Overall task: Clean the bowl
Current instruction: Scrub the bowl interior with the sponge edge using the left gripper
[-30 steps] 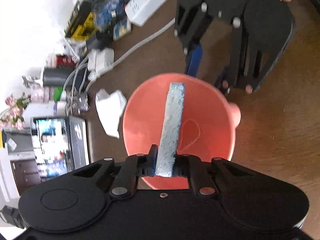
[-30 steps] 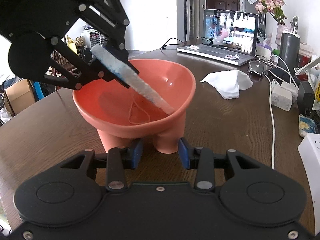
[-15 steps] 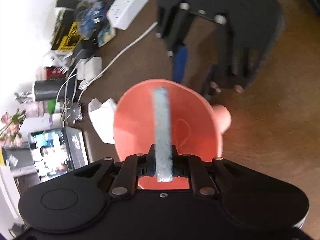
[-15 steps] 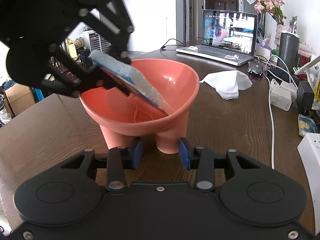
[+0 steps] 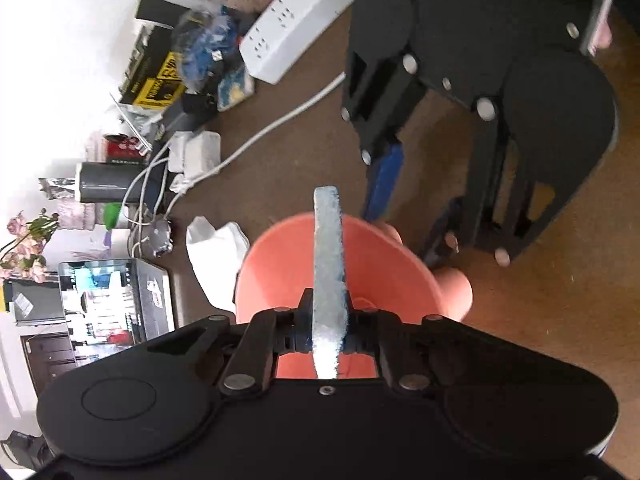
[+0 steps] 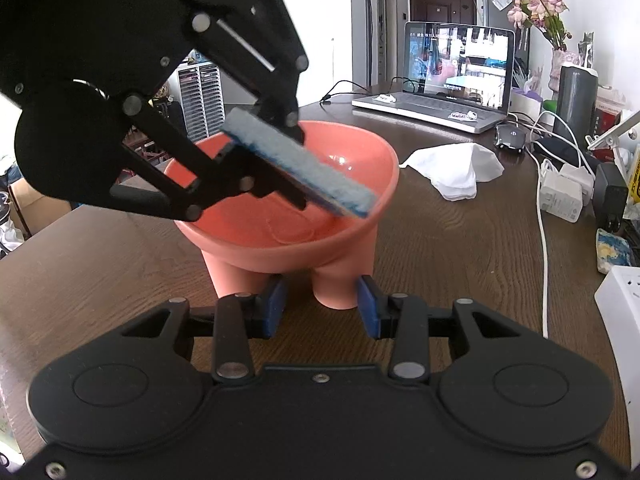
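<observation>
A salmon-pink footed bowl (image 6: 384,184) stands on the dark wooden table (image 6: 460,264). My right gripper (image 6: 322,306) is shut on the bowl's near foot, a blue pad on each side. My left gripper (image 6: 296,160) reaches in from the upper left, its jaws closing on a flat blue sponge (image 6: 304,168) that its pads press. The sponge slants down over the bowl and its free end sticks out past the near right rim. In the left wrist view the sponge (image 5: 328,248) stands edge-on between my left gripper's (image 5: 326,312) fingers above the bowl (image 5: 280,272), with my right gripper (image 5: 412,216) beyond.
A crumpled white cloth (image 6: 452,172) lies right of the bowl. Behind it sit an open laptop (image 6: 456,76), a dark cylinder (image 6: 576,100) and a vase of flowers. Chargers, a white cable (image 6: 542,248) and a power strip (image 5: 296,20) crowd the right edge.
The left gripper has moved toward the right gripper and lifted the sponge's tip from the bowl's inner wall to out over the near rim. The right gripper holds still.
</observation>
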